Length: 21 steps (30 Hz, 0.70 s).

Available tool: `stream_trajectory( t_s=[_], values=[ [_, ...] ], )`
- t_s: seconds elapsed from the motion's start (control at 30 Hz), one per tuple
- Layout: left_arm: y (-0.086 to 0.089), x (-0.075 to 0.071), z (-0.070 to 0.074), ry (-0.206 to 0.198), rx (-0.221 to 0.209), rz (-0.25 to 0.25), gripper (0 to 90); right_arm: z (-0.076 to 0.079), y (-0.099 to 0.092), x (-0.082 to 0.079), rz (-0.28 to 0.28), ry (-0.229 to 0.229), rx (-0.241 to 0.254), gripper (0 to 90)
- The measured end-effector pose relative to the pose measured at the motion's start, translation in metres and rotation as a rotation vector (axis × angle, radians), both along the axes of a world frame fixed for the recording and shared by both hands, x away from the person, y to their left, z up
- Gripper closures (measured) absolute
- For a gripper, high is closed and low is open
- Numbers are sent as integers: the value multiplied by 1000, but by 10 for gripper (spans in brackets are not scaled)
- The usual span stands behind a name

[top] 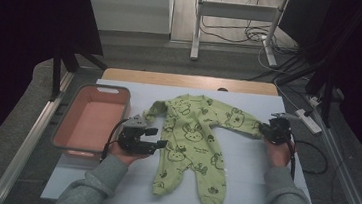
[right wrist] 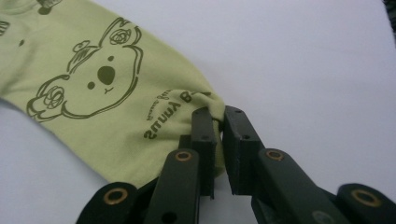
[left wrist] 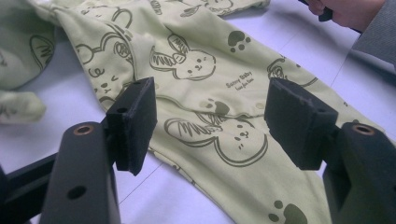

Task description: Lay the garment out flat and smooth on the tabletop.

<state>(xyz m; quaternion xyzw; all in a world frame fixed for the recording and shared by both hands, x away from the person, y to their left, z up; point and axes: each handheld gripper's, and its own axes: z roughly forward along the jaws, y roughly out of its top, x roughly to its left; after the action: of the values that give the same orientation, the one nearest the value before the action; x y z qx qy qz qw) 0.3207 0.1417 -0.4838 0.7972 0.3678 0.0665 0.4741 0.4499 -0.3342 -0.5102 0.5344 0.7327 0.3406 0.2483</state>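
Lying face up at the centre of the high view: a green baby suit (top: 192, 143) printed with animal faces, spread on the white table cover (top: 241, 188), legs toward the bottom edge, 1 sleeve stretched toward the right of the frame, the other bent at upper left of the body. Pinched at that right cuff by the right gripper (top: 272, 131); in the right gripper view, jaws clenched on a bunched fold of the sleeve end (right wrist: 205, 105). Hovering at the suit's left edge, lower left of centre: the left gripper (top: 158, 139), jaws spread wide and grasping nothing, cloth showing beneath them in the left gripper view (left wrist: 210, 121). Further left, just beside that hand: a pink tub (top: 91, 121), apparently empty.

Probably flattening or starting a fold of the sleeve. To do it well: keep the cuff grip firm but low over the table, draw the sleeve in 1 smooth line without lifting the body, and pin the near side with the free gripper so the torso does not slide or wrinkle.
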Motion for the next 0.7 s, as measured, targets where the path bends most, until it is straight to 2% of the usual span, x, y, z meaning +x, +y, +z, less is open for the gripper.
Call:
stream_trajectory(
  t_s=[0.17, 0.33, 0.47, 0.6, 0.63, 0.7],
  values=[
    [2, -2, 1, -4, -4, 3, 344, 1, -9, 0, -30, 12, 7, 830],
    [0, -2, 1, -7, 0, -7, 344, 3, -11, 0, -35, -4, 5, 832],
    [0, -3, 3, -8, -9, -4, 344, 2, -18, 4, -53, 3, 2, 832],
    [1, -3, 3, -10, -7, -3, 344, -1, -26, 6, -69, 7, 22, 830],
    [1, -4, 3, -10, -8, -5, 344, -1, -27, 6, -67, 7, 35, 825],
    [0, -4, 3, -13, -7, -8, 344, 1, -27, 4, -66, -16, 44, 735]
  ],
)
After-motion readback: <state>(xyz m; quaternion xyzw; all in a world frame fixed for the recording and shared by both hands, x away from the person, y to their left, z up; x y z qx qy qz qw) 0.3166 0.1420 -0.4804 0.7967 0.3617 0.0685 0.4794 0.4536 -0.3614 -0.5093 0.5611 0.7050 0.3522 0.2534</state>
